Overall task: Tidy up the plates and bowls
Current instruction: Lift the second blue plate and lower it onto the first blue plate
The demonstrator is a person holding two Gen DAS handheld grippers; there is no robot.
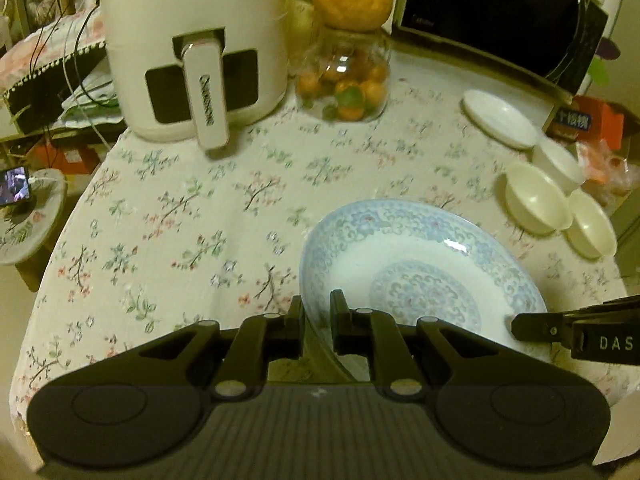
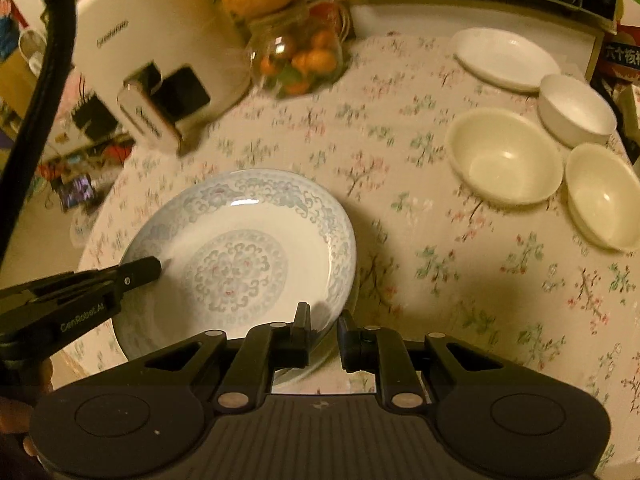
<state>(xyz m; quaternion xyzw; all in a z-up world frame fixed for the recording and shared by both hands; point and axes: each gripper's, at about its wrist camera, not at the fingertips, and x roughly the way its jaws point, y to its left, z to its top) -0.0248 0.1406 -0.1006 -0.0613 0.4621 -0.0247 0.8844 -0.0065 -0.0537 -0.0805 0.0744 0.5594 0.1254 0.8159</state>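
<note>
A large plate with a blue scroll pattern (image 1: 420,264) (image 2: 240,240) is held between both grippers over the flowered tablecloth (image 2: 440,280) and casts a shadow on its right. My left gripper (image 1: 316,312) is shut on the plate's left rim; its finger shows in the right wrist view as the left gripper (image 2: 148,268). My right gripper (image 2: 324,320) is shut on the opposite rim and shows in the left wrist view as the right gripper (image 1: 528,326). At the far right lie a plain white plate (image 2: 504,58), a white bowl (image 2: 576,110) and two cream bowls (image 2: 504,156) (image 2: 604,196).
A white air fryer (image 1: 192,40) stands at the back left, with its handle jutting over the table. Beside it is a glass jar of small oranges (image 1: 344,80) with a big citrus fruit on top. A black microwave (image 1: 500,20) fills the back right. The table edge curves away on the left.
</note>
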